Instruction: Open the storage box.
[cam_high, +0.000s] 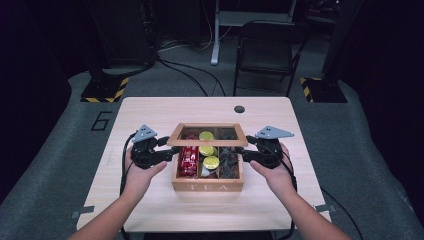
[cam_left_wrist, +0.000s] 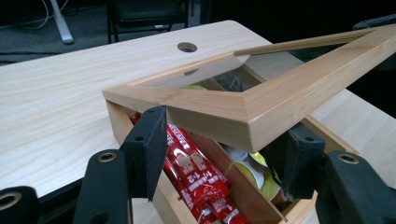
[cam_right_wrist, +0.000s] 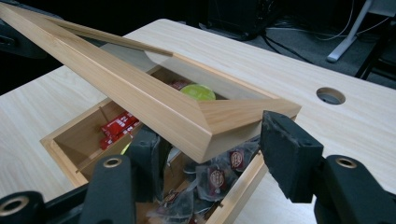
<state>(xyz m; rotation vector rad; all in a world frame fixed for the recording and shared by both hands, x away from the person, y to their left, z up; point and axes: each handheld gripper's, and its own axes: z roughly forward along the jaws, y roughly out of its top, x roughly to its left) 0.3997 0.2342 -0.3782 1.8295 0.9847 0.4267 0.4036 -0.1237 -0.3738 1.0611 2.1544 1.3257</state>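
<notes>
Both grippers — left gripper (cam_high: 170, 148) and right gripper (cam_high: 243, 148) — are clamping the lid (cam_high: 207, 135) at its front corners, holding it tilted above the tea box (cam_high: 207, 187).

Colours, tea box & contents

Box (cam_high: 207, 187): pale wood w/ white "TEA" lettering; lid (cam_high: 207, 141): same wood, clear pane. Sachets (cam_high: 188, 160) at 9 o'clock: red w/ white print; pods (cam_high: 210, 162): yellow-green; dark packets (cam_high: 229, 162) at 3 o'clock, prob. clear w/ red dots.

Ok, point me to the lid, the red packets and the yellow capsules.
lid (cam_high: 207, 142), high view, front rail of the wooden frame
red packets (cam_left_wrist: 198, 179), left gripper view, top packet's face
yellow capsules (cam_high: 210, 162), high view, top of the nearest one
</notes>
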